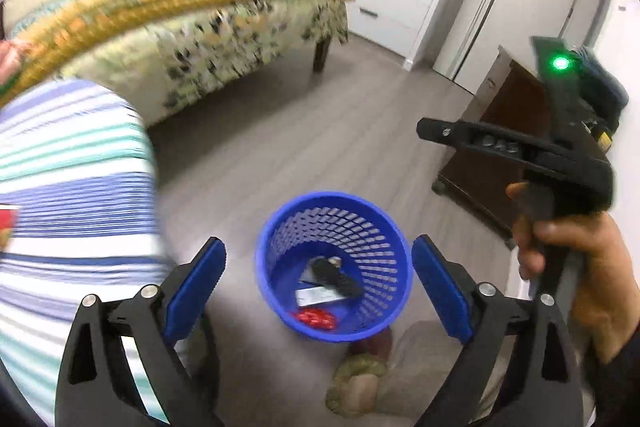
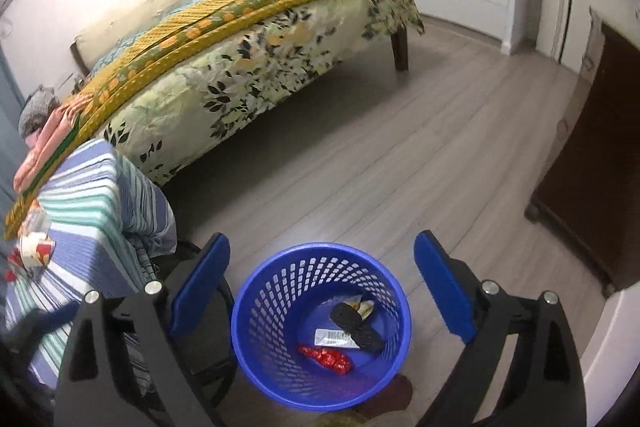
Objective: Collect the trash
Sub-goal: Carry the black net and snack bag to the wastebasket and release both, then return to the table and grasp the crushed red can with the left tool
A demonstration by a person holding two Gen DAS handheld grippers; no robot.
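A blue mesh basket (image 1: 344, 227) stands on the grey wood floor. At its bottom lie a red wrapper (image 1: 316, 319), a white wrapper (image 1: 316, 295) and a black strip (image 1: 336, 277). My left gripper (image 1: 320, 241) hangs above the basket, open, with nothing between its blue pads. In the right wrist view the same basket (image 2: 280, 291) holds the red wrapper (image 2: 328, 359), white wrapper (image 2: 336, 338) and black strip (image 2: 356, 325). My right gripper (image 2: 322, 237) is also open and empty over it. A hand (image 1: 580, 267) holds the right gripper's black body (image 1: 520, 151).
A striped blue and white cloth (image 2: 92, 187) covers a low surface at the left, with a cup and wrappers (image 2: 36, 247) on it. Behind it is a bed (image 2: 240, 67) with a floral sheet. A dark wooden cabinet (image 2: 592, 167) stands at the right.
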